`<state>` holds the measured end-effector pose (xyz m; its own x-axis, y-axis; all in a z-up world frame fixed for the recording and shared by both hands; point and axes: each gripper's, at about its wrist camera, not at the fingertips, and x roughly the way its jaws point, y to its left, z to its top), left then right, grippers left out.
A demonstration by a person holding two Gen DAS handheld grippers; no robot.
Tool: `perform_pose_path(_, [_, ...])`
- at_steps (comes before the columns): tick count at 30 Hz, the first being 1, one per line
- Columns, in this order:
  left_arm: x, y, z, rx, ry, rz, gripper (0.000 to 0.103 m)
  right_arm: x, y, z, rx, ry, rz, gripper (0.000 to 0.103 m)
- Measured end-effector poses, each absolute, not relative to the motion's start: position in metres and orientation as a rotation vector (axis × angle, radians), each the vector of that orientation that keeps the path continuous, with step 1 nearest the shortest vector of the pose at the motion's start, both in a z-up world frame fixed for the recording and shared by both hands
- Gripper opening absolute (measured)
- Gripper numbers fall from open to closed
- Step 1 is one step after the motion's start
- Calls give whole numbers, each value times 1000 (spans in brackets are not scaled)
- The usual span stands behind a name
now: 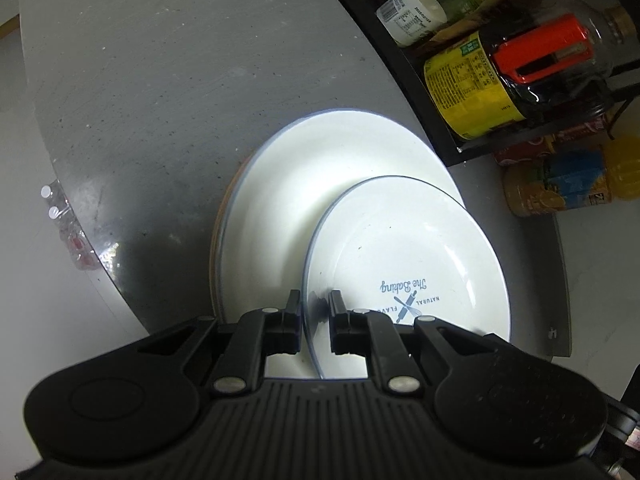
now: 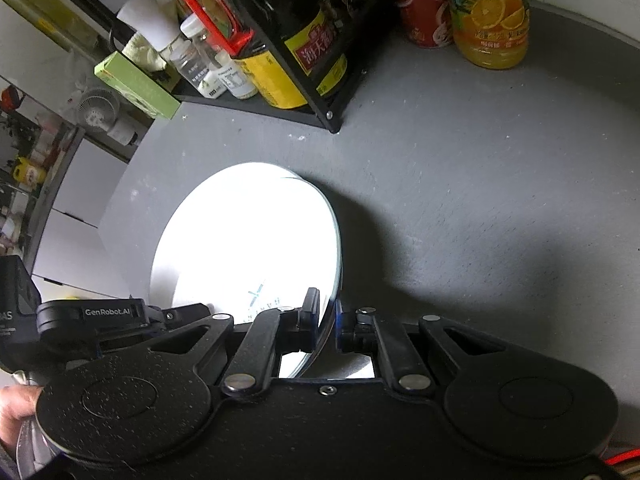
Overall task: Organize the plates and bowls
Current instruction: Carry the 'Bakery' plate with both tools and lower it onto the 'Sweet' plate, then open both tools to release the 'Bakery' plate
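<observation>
Your left gripper (image 1: 314,312) and right gripper (image 2: 327,316): fingers pinch opposite rims of small printed plate (image 1: 408,256), tilted over larger plate stack (image 1: 320,168) near worktop (image 1: 160,80) edge. Level both sides, lower centred, then release. Mind black rack (image 2: 320,104), juice bottle (image 2: 490,12) behind.

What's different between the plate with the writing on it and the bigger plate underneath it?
The printed plate is smaller and carries a blue logo; the large plate is plain white inside. The printed plate is tilted, its rim between the fingers of the left gripper and of the right gripper, while the large plate lies flat on the grey table. Both are white, round and thinly blue-rimmed.
</observation>
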<state>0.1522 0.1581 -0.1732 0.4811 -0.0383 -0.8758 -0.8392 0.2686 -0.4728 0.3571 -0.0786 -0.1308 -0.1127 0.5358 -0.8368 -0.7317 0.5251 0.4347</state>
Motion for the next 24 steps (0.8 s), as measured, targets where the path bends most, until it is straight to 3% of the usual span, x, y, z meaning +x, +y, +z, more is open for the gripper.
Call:
perform_pose_path(10, [153,163,-171,-1121,976,690,11,349,-72,-139,-196,1306,1058,7])
perform_pose_path(13, [152,164,-170,-1106,978,716,11,351,-70,-146,-178,1340,1044,11])
perform_pose_path(18, [151,168,-165,-1049,984,747,10,346,-69,-153,-183,1356,1019,26])
perform_pose_path(24, [149,170,-165,-1046,975,759,9,347,-68,-156,-170,1374,1014,26])
